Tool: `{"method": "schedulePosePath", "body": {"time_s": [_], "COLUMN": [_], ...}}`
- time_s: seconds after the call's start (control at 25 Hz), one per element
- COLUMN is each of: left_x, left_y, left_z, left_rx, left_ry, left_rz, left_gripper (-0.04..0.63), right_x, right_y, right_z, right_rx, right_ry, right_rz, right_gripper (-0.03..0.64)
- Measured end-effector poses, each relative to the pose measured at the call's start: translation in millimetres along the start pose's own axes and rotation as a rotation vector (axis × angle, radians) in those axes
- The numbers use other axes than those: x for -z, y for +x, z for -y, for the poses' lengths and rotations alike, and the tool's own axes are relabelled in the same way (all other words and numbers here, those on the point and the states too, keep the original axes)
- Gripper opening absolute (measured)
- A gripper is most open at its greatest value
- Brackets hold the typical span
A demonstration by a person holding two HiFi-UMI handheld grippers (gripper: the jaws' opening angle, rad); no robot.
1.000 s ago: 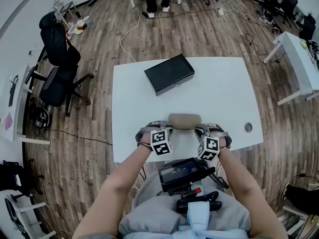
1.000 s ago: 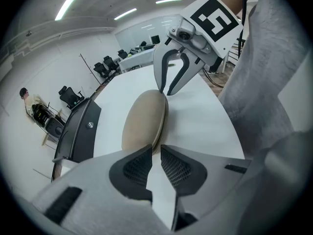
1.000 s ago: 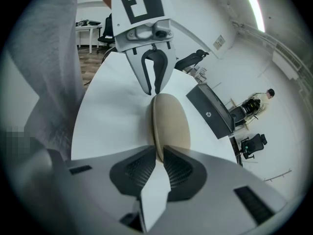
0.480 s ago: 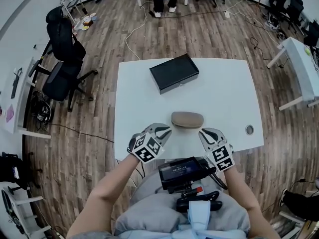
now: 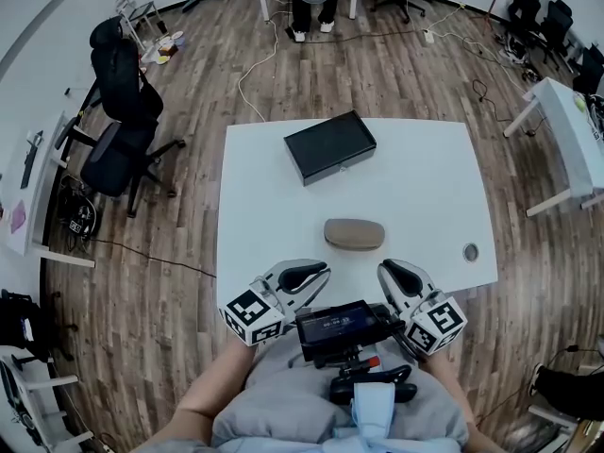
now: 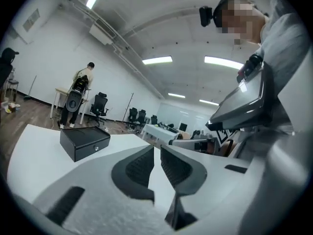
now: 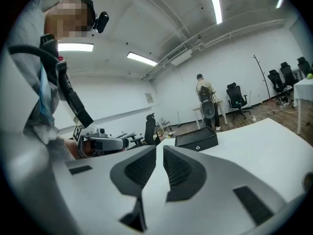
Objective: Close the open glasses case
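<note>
Since a second ago, the left tongs (image 5: 319,274) and right tongs (image 5: 387,272) have been drawn back from the ends of the glasses case (image 5: 354,234) to the near edge of the desk (image 5: 425,187). Each is nearly closed, with nothing gripped. The tan case is seen shut, lying flat mid-desk, its long axis left-right.

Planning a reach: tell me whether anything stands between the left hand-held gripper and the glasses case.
Nothing visible does: only bare white table lies between the left hand-held gripper and the tan glasses case. The black box sits beyond it.
</note>
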State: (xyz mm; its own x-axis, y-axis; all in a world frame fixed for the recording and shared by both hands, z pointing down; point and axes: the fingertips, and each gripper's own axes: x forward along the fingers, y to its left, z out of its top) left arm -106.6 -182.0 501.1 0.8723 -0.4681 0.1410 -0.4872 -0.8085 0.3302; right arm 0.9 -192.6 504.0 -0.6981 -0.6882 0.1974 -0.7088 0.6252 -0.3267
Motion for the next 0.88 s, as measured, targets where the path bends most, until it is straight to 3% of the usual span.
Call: {"method": "schedulePosePath", "body": {"time_s": [0.2, 0.88], "left_x": [-6, 5], "left_y": [-4, 7], "left_z": [7, 21], "left_rx": [-0.023, 0.044], "left_ry": [0.060, 0.069], "left_rz": [0.010, -0.025], "left_gripper": [0.049, 0.048], "right_x": [-3, 9], "right_y": [-5, -6], "right_z": [-15, -31], "right_rx": [-0.027, -0.049], "right_ry": [-0.004, -0.013], "right_rz": [0.019, -0.039], "right_gripper": [0.051, 0.049]}}
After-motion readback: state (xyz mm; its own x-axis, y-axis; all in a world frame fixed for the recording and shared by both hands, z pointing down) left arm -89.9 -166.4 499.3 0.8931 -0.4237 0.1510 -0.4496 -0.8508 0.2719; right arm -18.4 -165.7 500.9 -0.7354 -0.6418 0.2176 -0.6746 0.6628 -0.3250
